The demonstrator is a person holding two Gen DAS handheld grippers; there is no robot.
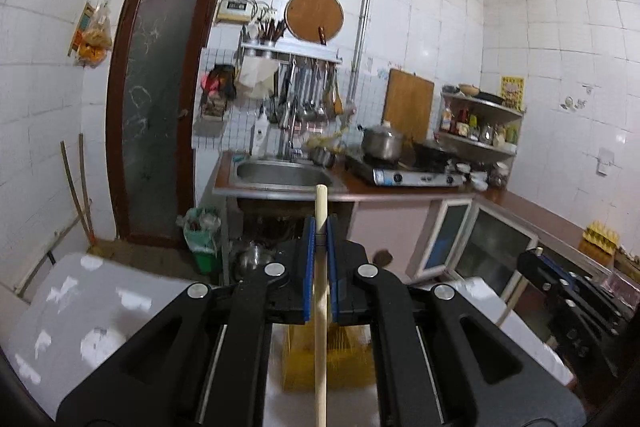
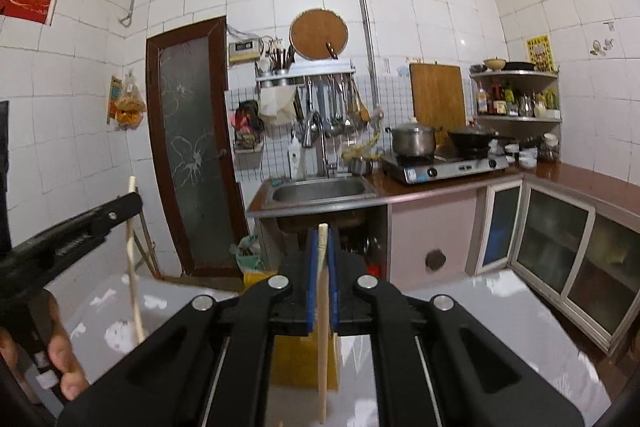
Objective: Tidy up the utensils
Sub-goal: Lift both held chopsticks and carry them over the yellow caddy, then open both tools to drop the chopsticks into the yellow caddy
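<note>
While both tools are raised over a glossy grey counter (image 1: 80, 311), each is clamped on a single pale wooden chopstick. In the left wrist view the left tool (image 1: 319, 239) pinches its chopstick (image 1: 320, 307) between blue pads (image 1: 308, 267) at the centre of the frame; the stick is round, smooth, light tan, and runs nearly upright from the bottom edge to a blunt tip just above the pads. In the right wrist view the right tool (image 2: 323, 247) grips its own chopstick (image 2: 322, 327) the same way, tilted slightly, its squared tip just clear of the pads. Below both tools, lower centre, sits a yellow slotted holder (image 1: 348, 359) on the counter. At the left of the right wrist view the left tool appears again with its stick slanting down. Behind, at centre frame, are a steel sink (image 2: 324, 191) and a gas stove (image 2: 444, 167).
</note>
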